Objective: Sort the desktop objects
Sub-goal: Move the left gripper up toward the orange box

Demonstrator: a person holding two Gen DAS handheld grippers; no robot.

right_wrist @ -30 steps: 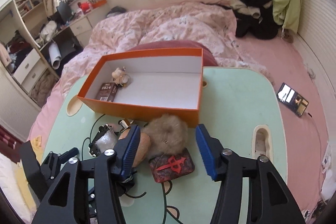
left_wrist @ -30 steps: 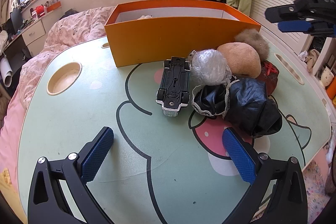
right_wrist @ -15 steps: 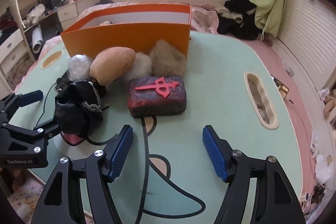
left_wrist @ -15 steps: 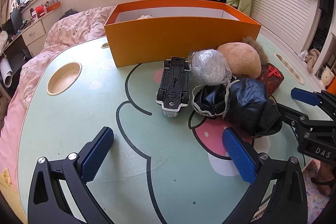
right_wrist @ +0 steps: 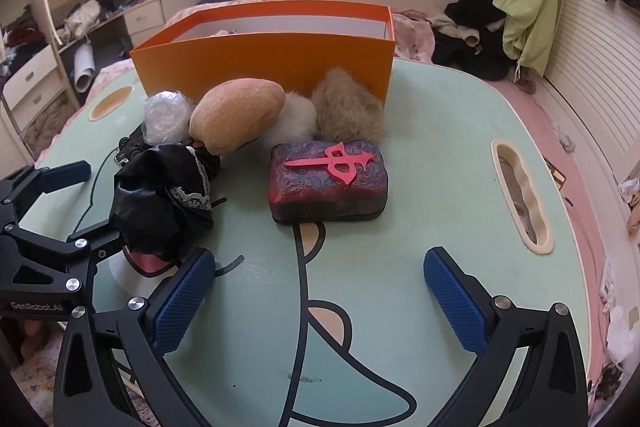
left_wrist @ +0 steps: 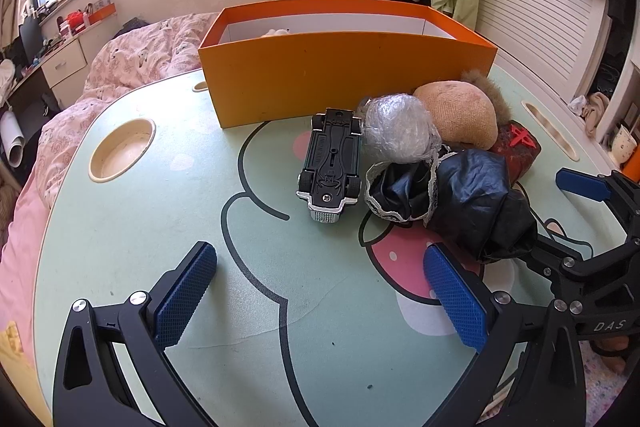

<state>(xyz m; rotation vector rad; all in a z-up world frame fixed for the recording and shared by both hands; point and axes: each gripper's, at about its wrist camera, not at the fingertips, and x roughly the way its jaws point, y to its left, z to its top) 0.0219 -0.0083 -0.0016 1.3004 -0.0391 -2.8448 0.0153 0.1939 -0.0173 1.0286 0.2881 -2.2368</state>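
Both the left gripper (left_wrist: pixel 320 291) and the right gripper (right_wrist: pixel 320 291) are held wide apart, empty, low over the tabletop (left_wrist: pixel 160 247). The block with a red emblem (right_wrist: pixel 329 183) lies ahead, touching the fur pompom (right_wrist: pixel 346 107) before the orange box (right_wrist: pixel 264 67); neighbours could be dragged if it is gripped carelessly

The pale green cartoon-printed counter (left_wrist: pixel 120 247) carries an orange box (left_wrist: pixel 340 75), an upturned toy car (left_wrist: pixel 332 167), a black bag (left_wrist: pixel 472 203), a red-marked block (right_wrist: pixel 330 183) and plush lumps (right_wrist: pixel 236 115).
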